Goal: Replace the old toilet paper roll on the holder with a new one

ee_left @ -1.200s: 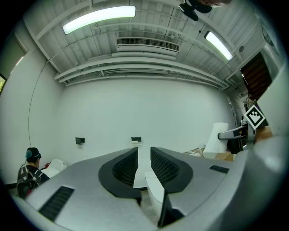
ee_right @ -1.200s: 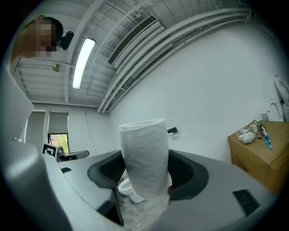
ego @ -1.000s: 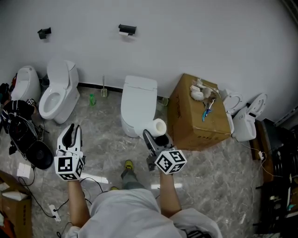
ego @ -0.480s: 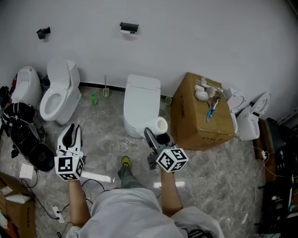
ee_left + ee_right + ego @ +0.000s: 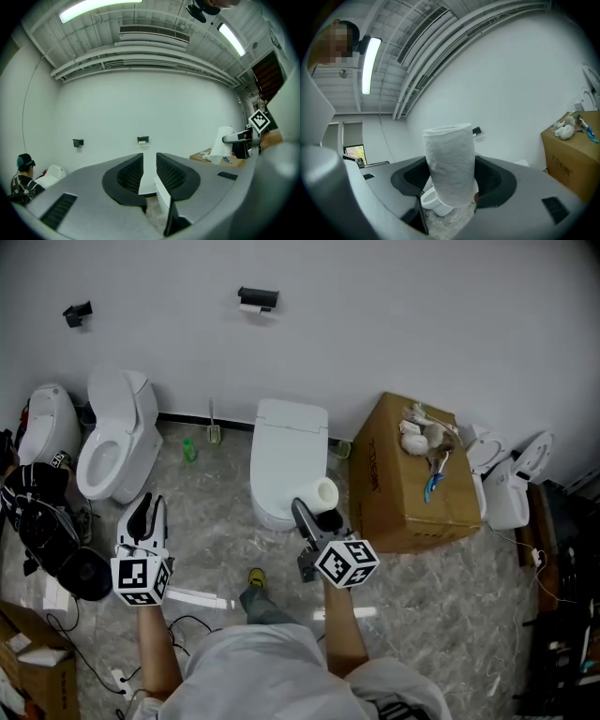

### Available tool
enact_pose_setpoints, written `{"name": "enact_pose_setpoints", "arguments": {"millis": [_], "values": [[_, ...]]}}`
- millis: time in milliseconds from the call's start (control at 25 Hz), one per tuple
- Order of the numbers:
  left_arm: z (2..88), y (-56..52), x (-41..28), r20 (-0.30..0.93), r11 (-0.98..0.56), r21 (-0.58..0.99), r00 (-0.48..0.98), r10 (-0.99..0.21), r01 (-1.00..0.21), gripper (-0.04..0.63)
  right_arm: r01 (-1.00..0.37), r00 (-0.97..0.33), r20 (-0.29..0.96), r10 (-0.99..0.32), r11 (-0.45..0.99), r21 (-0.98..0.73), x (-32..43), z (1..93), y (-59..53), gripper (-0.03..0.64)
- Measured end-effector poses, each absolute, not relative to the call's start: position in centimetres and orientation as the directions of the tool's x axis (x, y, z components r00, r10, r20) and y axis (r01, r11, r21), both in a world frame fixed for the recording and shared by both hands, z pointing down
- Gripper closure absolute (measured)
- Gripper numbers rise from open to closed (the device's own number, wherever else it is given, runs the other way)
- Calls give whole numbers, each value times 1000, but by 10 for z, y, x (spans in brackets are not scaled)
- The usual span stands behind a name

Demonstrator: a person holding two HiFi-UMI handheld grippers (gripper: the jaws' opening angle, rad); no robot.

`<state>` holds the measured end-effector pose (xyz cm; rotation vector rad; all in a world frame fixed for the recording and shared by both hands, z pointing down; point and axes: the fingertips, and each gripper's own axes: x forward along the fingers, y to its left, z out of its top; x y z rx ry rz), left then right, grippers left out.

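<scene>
The right gripper (image 5: 314, 510) is holding the new toilet paper roll (image 5: 322, 494) upright, with its jaws wide around the soft sides. The left gripper (image 5: 145, 510) is hanging empty with only a small gap between its jaws. The holder (image 5: 257, 297) is sitting high on the wall with a bit of white, likely the old roll (image 5: 249, 308), well apart from both grippers and beyond the toilet (image 5: 289, 457). I am guessing the soft new roll could slip or get squashed while reaching over.
</scene>
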<state>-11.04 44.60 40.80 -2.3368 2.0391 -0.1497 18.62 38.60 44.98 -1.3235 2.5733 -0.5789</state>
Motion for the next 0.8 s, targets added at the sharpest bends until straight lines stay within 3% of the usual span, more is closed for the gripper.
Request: {"name": "enact_pose_setpoints", "arguments": {"millis": [800], "values": [[398,225,-109,82,-85,-124,76,-994,-989,514,-688,-620,19,-784,532,-493,185,453,155,321]]}}
